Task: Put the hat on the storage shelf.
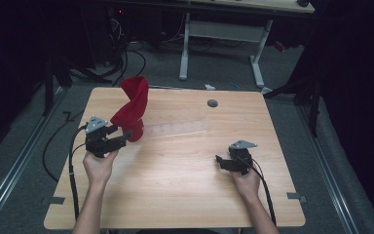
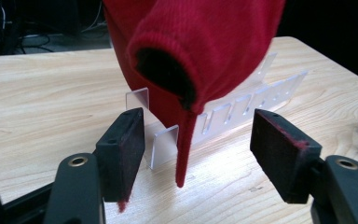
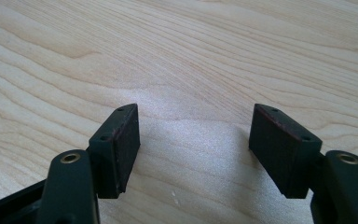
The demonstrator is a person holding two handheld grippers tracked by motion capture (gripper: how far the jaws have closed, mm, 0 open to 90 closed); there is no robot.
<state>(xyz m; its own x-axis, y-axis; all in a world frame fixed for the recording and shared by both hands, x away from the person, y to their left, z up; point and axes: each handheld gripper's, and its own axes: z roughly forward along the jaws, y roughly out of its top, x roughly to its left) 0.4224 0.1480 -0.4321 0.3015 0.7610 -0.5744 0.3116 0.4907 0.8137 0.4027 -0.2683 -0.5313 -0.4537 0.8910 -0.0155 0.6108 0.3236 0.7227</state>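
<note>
High view shows a wooden counter with a person's two hands coming in from the bottom, each holding a black claw. The left claw is at the left side of the counter, right next to a red knit sock. The sock stands up tall and twisted on a clear plastic rack that lies flat across the middle of the counter. In the left gripper view the sock hangs just ahead of the left claw, with its dark round opening facing the camera and a thin red strip dangling down between the two pads. The pads stand wide apart and do not touch the sock, so this claw is open. Some red fuzz sticks to the pads. The clear rack with its little slots sits under the sock. The right claw rests low over the bare wood, well apart from the sock. In the right gripper view that claw is open too, with bare wood between its pads.
</note>
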